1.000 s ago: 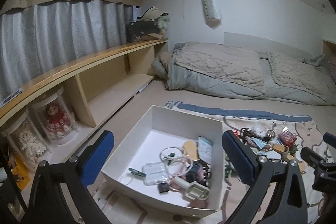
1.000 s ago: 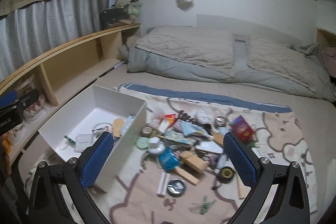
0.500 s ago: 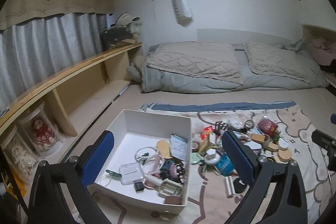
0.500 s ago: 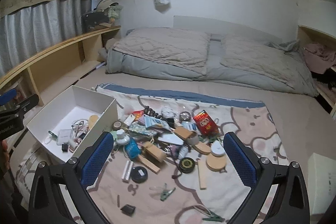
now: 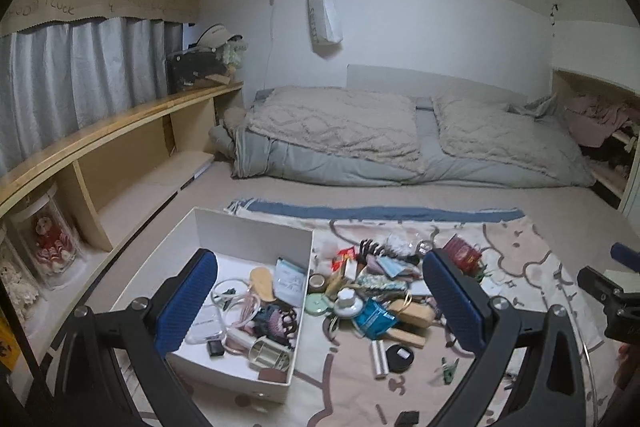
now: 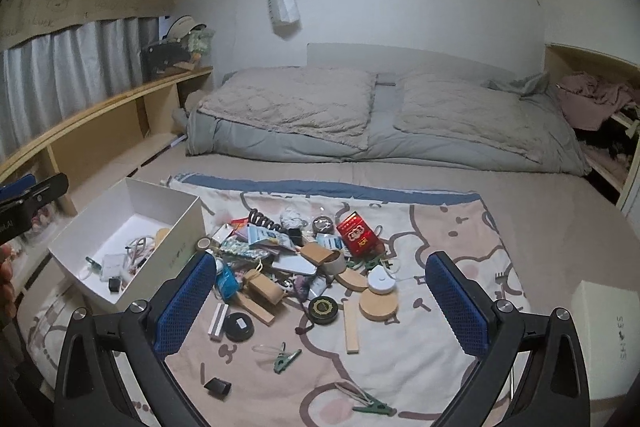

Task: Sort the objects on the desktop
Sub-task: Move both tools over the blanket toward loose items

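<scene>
A white open box (image 5: 256, 231) (image 6: 180, 223) sits on a patterned blanket (image 6: 452, 227) and holds several small items, among them cables and a card. To its right lies a pile of small objects: a red packet (image 6: 357, 233), a round wooden disc (image 6: 378, 303), a black round tin (image 6: 324, 309), wooden blocks (image 6: 264, 285) and green clips (image 6: 286, 354). My left gripper (image 5: 320, 301) is open and empty, held above the box's right side. My right gripper (image 6: 322, 307) is open and empty, held above the pile.
A grey quilted bed (image 6: 380, 115) lies behind the blanket. A wooden shelf (image 5: 112, 135) runs along the left wall with dolls in clear cases (image 5: 48, 247). A second white box (image 6: 604, 339) stands at the right. Curtains (image 5: 80, 67) hang at the left.
Both grippers have swung to the right and pulled back, so the box has shifted left in both views and more of the pile shows. Both grippers have stayed open and empty.
</scene>
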`<state>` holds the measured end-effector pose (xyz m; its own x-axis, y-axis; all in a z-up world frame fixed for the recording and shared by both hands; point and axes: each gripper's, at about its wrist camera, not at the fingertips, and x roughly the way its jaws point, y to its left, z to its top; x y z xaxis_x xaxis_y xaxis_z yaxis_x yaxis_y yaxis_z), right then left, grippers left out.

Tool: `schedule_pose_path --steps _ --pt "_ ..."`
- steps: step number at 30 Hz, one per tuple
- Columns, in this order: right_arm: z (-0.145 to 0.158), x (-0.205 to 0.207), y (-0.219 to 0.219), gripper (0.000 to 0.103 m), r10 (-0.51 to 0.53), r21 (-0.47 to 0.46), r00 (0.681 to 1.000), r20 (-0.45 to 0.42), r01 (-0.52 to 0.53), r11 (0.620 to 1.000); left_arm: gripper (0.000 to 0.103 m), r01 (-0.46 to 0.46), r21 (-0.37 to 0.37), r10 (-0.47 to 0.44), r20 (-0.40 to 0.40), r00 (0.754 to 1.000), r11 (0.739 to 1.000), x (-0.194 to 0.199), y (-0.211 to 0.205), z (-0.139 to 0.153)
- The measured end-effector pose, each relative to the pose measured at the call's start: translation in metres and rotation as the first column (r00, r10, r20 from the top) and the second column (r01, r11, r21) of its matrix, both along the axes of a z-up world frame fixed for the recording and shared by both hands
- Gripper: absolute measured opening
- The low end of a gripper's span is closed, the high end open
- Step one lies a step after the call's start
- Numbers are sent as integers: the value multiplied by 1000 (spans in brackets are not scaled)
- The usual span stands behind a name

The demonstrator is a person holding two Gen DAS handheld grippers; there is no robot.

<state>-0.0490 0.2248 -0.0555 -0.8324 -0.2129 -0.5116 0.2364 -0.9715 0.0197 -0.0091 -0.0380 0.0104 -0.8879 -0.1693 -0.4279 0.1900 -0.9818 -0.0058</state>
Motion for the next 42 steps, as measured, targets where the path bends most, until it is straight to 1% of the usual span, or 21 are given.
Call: schedule_pose_path --steps 4,11,15,20,23,26,31,35,42 --pt "2 3 6 103 -11 4 1000 -21 11 1000 103 13 -13 -13 -18 1000 1000 0 6 3" --pt "4 7 21 103 -16 -30 997 -69 14 999 103 6 2 -6 -63 998 1000 -1 12 -3" --pt "0 6 29 103 -20 -56 996 -84 15 998 103 15 -26 -17 -83 996 1000 -3 19 -11" --pt "-10 2 37 103 -28 -50 996 -87 23 998 103 26 -70 -36 -132 991 997 0 28 -20" --pt "-20 -2 41 103 -41 -48 996 -77 38 998 103 38 -78 -48 -138 989 996 -1 34 -28" --pt "-29 -4 45 103 -54 -46 997 -60 51 998 103 46 -61 -54 -134 989 997 -4 38 -40" --pt "-51 -4 51 103 -59 -42 998 -27 58 997 103 42 -48 -46 -99 994 998 -9 45 -67" --pt "-71 -6 58 103 -76 -42 997 24 77 996 103 47 -40 -50 -73 996 998 -12 51 -88" --pt "-101 -8 66 103 -99 -32 991 87 102 994 103 79 -37 -80 -22 997 996 -13 63 -119"
